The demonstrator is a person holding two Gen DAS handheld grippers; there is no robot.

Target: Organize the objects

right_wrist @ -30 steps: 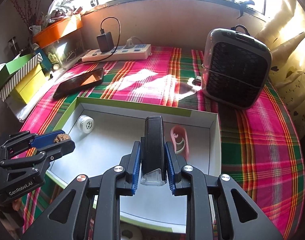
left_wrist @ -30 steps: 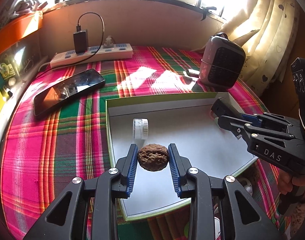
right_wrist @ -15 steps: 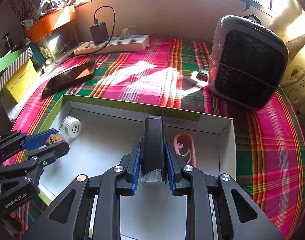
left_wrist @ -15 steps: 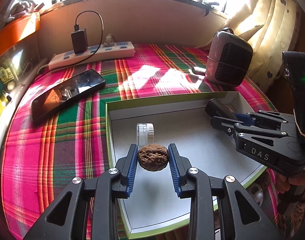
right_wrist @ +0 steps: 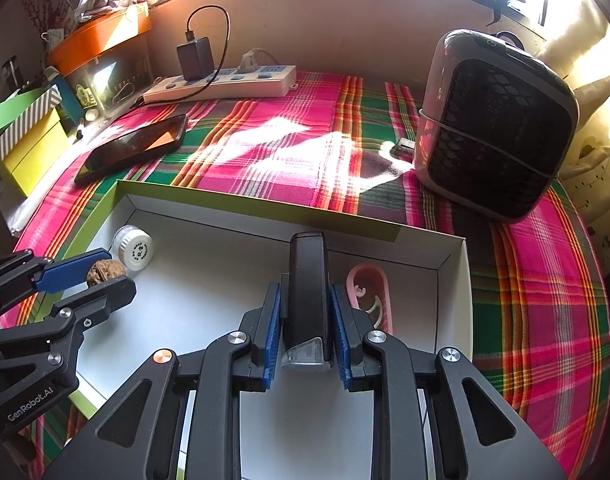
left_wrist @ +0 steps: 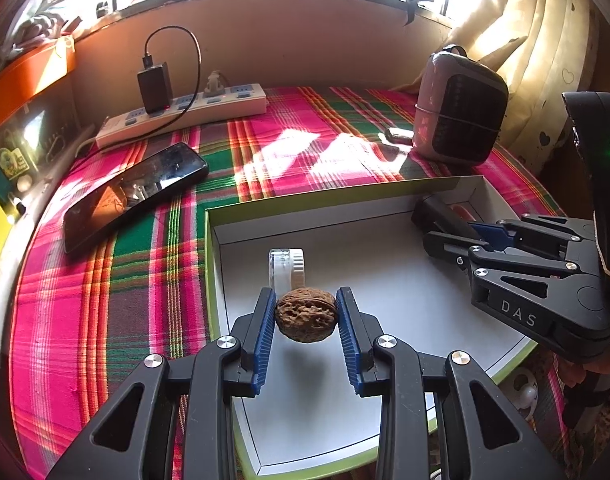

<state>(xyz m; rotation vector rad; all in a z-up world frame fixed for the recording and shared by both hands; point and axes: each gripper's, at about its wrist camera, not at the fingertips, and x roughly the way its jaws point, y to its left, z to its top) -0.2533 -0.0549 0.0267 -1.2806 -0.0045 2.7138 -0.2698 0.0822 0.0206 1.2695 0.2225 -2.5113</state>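
Note:
A brown walnut [left_wrist: 306, 315] sits between the blue pads of my left gripper [left_wrist: 306, 316], which is shut on it above the left part of the white box [left_wrist: 405, 280]. The walnut [right_wrist: 105, 273] and left gripper [right_wrist: 85, 276] also show at the left of the right wrist view. My right gripper [right_wrist: 306, 316] is shut on a black oblong device [right_wrist: 307, 292] with a clear end, held over the box [right_wrist: 225, 280]. A small white capped jar [left_wrist: 285, 270] lies on its side in the box just beyond the walnut. A pink clip-like piece [right_wrist: 371, 296] lies in the box's right corner.
The box has a green rim [left_wrist: 345, 194] and rests on a plaid cloth [left_wrist: 105, 280]. A black phone [left_wrist: 133, 194] lies to the left. A power strip [left_wrist: 185, 114] with a charger is at the back. A grey fan heater [right_wrist: 493, 124] stands at the right.
Both grippers keep their grips. The views have shifted slightly forward over the box, so the jar now sits closer behind the walnut.

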